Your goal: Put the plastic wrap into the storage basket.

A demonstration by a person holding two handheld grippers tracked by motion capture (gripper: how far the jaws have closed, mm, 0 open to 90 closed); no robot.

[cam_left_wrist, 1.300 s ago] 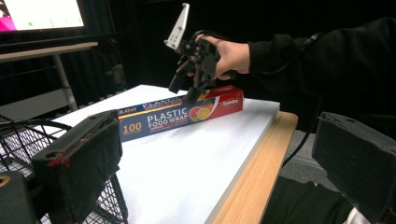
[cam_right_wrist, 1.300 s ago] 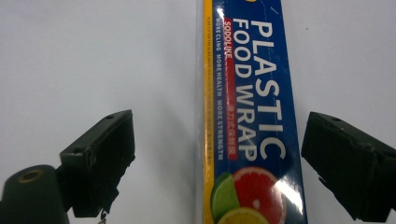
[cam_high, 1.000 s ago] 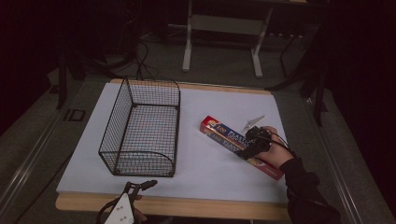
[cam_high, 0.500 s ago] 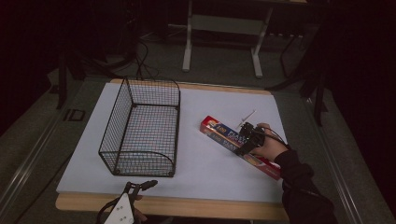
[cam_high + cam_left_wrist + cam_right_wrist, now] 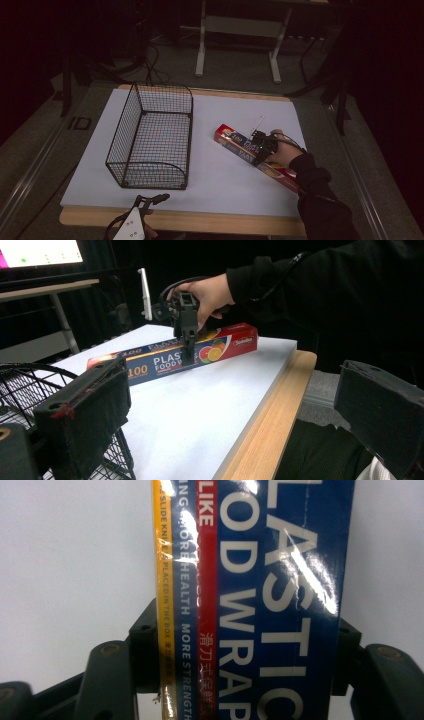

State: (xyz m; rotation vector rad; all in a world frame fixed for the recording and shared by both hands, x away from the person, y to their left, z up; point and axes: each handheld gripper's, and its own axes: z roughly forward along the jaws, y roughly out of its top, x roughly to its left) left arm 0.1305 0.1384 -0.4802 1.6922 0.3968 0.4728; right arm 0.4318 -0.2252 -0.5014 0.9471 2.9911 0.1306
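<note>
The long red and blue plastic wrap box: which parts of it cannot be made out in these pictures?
- High view: the middle of the long red and blue plastic wrap box is covered by the right tool and hand.
- Right gripper view: both box ends are cut off by the frame.
- High view: its small print is too small.

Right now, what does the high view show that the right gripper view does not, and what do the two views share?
High view alone: the black wire basket standing left of the box, the wooden table edge, the left gripper at the near edge, and the person's right hand.

Right gripper view alone: the print on the box, reading PLASTIC FOOD WRAP, and one black jaw at each long side of the box.

Both: the long red and blue plastic wrap box lying on the white table cover, with the right gripper astride it.
</note>
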